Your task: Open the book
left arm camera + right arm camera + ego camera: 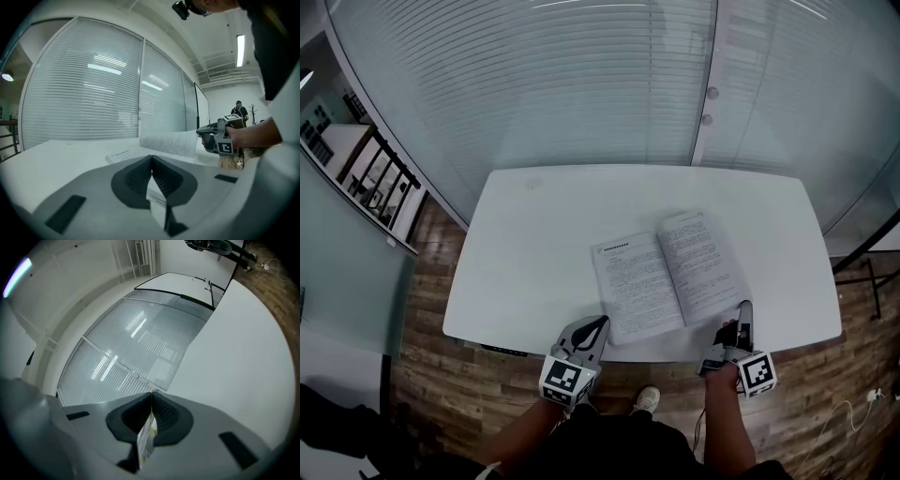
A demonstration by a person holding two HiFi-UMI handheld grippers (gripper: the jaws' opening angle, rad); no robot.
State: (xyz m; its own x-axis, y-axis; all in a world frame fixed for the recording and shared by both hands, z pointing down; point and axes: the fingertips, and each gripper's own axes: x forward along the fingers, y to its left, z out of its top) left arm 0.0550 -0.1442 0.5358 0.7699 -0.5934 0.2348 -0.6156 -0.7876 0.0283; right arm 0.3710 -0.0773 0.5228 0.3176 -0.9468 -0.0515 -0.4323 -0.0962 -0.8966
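So the book (666,277) is lying open on the white tabletop (534,225), close to the front edge and a bit right of the middle, printed pages up. We see the right gripper (746,309) at the book's front right corner, held about level and rolled onto its side. Its jaws are pinched tight on a thin printed sheet with a bit of yellow on it. In the left gripper view that right-hand page arches up off the rest.

The left gripper (598,323) sits at the book's front left corner, tipped slightly down. Its jaws are closed with what looks to us like a thin pale sheet edge nipped between them. Both forearms come in over the front edge.

Behind the table there's a curved glass wall with blinds (581,84) and wood floor (431,375) all round. A dark railing (384,173) is off to the left, and a cable (853,405) lies on the floor at right. A person (239,110) stands well back in the room.
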